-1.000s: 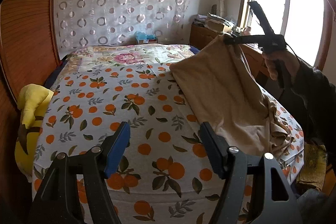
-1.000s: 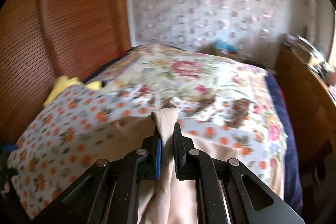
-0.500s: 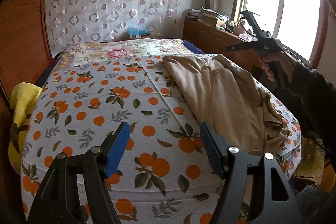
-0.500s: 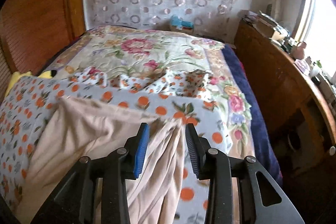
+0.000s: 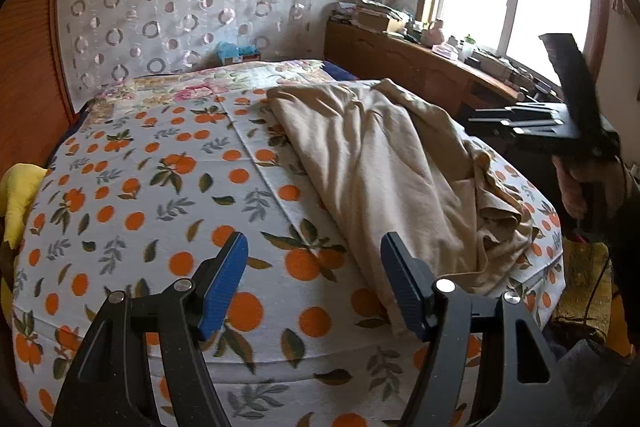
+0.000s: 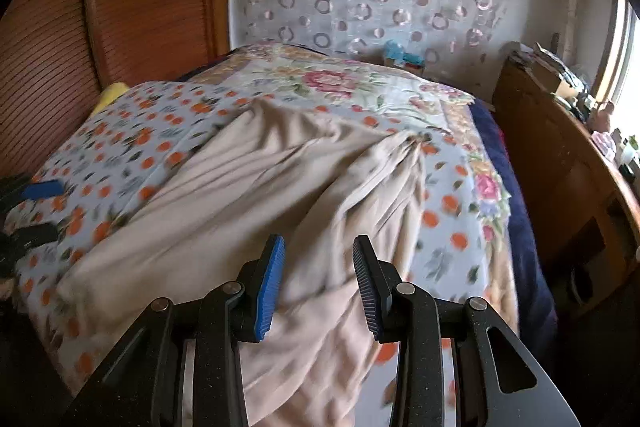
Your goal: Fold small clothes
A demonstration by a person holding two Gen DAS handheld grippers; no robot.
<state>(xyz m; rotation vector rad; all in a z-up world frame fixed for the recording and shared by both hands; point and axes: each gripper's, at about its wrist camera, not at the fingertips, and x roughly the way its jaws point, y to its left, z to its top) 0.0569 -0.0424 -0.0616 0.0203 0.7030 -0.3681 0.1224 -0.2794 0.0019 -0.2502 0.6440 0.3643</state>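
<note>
1. Left wrist view: the left gripper point(image 5: 314, 283) hovers over the near end of the bed point(image 5: 132, 195) with its jaws spread wide and nothing between them. It sits just left of the beige garment point(image 5: 384, 179), probably so that it can reach the cloth's near edge next.
2. In the same view the beige garment lies rumpled along the right half of the orange-print sheet. Its far end reaches towards the floral quilt point(image 5: 224, 83), and its near end is bunched at the bed's right edge. It is laid out lengthwise, which suits spreading before a fold, though no fold looks made yet.
3. The right gripper shows here side-on at the right margin, above the garment's bunched end and clear of it. Its fingertips cannot be made out from this angle.
4. Right wrist view: the right gripper point(image 6: 318, 275) is released, its jaws apart and empty, above the beige garment point(image 6: 256, 195), which runs from the bed's near corner up to the quilt. The picture is blurred, so fine creases are uncertain.
5. The wooden sideboard point(image 6: 560, 155) stands beside the bed and plays no part.
</note>
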